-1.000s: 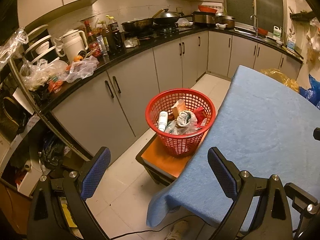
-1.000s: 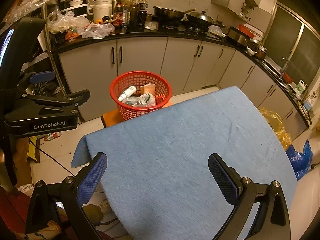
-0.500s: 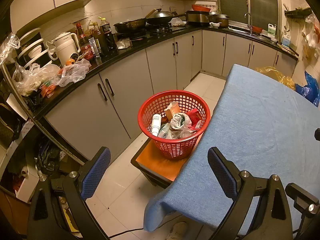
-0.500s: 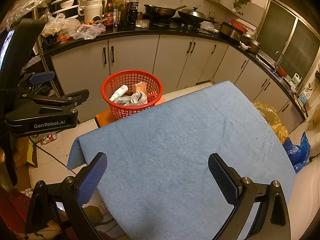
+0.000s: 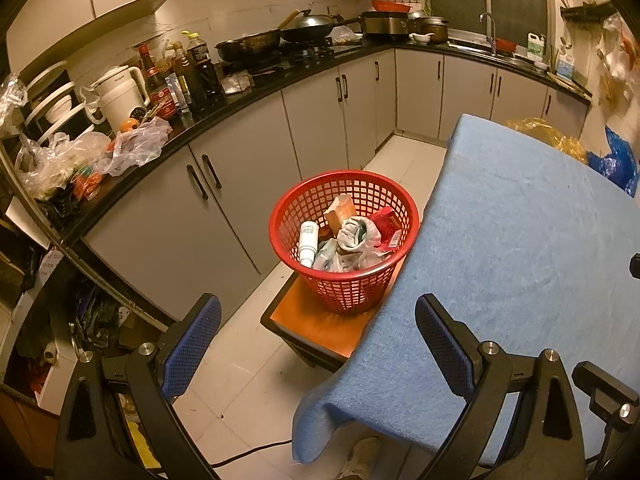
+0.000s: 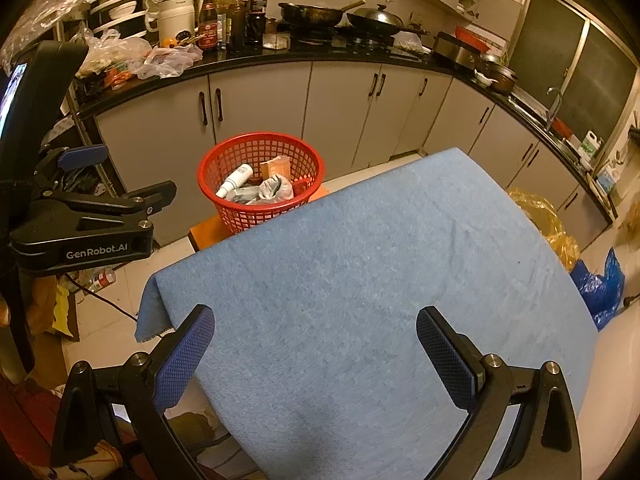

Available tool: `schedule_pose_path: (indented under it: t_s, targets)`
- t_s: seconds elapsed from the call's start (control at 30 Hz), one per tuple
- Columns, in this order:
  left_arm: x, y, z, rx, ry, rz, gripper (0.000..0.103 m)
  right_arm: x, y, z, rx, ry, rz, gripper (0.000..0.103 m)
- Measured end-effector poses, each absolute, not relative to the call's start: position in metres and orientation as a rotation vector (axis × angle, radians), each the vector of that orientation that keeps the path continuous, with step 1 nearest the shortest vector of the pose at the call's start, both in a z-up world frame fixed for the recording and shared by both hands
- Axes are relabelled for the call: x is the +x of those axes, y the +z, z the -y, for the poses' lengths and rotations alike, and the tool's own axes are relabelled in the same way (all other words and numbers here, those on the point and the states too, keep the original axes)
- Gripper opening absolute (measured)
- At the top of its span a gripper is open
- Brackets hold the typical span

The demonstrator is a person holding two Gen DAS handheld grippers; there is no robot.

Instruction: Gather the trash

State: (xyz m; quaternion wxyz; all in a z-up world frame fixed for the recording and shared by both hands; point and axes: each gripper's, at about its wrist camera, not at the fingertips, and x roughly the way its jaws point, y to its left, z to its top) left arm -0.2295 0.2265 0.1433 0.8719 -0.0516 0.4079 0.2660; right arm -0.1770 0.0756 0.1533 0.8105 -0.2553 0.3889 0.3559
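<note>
A red plastic lattice basket (image 5: 344, 240) holds the collected trash: a white tube-shaped bottle (image 5: 308, 242), a tan carton (image 5: 339, 213), a crumpled grey-white wad (image 5: 354, 234) and a red wrapper (image 5: 386, 226) lie heaped inside, below the rim. The round, tapered bin stands on a low orange-topped stool (image 5: 320, 324), tucked against the near-left edge of the table, a placing that seems meant to put its mouth within easy reach of anything lifted off the tabletop.

The table itself wears a blue, slightly napped cloth (image 6: 380, 272) whose near-left corner droops over the edge with a frayed hem. No litter shows on the cloth in either view, which suggests the gathering is done or nearly so, though the table's far right side is cut off by the lens.

Both tools hang back from the basket. The left gripper (image 5: 316, 344) hovers above the floor and the table's corner, its blue rubber-textured pads spread wide with nothing between them; from the right-wrist view its black body appears at the left. The right gripper (image 6: 314, 352) is held over the near end of the cloth, its jaws likewise parted and empty.

Beyond, grey cabinet doors curve under a black counter (image 5: 248, 92) crowded with sauce bottles, a white kettle (image 5: 120, 92), woks and loose plastic bags (image 5: 136, 146).
</note>
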Motion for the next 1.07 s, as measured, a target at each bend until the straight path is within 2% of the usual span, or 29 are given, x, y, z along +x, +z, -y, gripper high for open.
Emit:
schedule_pose_path:
  t_s: [0.23, 0.67, 0.8, 1.03, 1.07]
  targets:
    - [-0.208, 0.131, -0.201, -0.033, 0.445, -0.886, 0.097, -0.158, 0.137, -0.034, -0.423, 0.623, -0.911, 0.102]
    - [-0.119, 0.044, -0.026, 0.138, -0.038, -1.018, 0.097, -0.115, 0.056, 0.182, -0.074, -0.056, -1.086, 0.102]
    - [-0.098, 0.023, 0.018, 0.208, -0.073, -0.992, 0.097, -0.099, 0.039, 0.197, -0.046, -0.077, -1.090, 0.102]
    - [-0.080, 0.012, 0.035, 0.191, -0.086, -0.906, 0.097, -0.067, 0.026, 0.198, 0.005, -0.071, -1.024, 0.102]
    - [-0.077, 0.012, 0.035, 0.180, -0.094, -0.914, 0.100, -0.062, 0.022, 0.198, 0.003, -0.073, -1.027, 0.102]
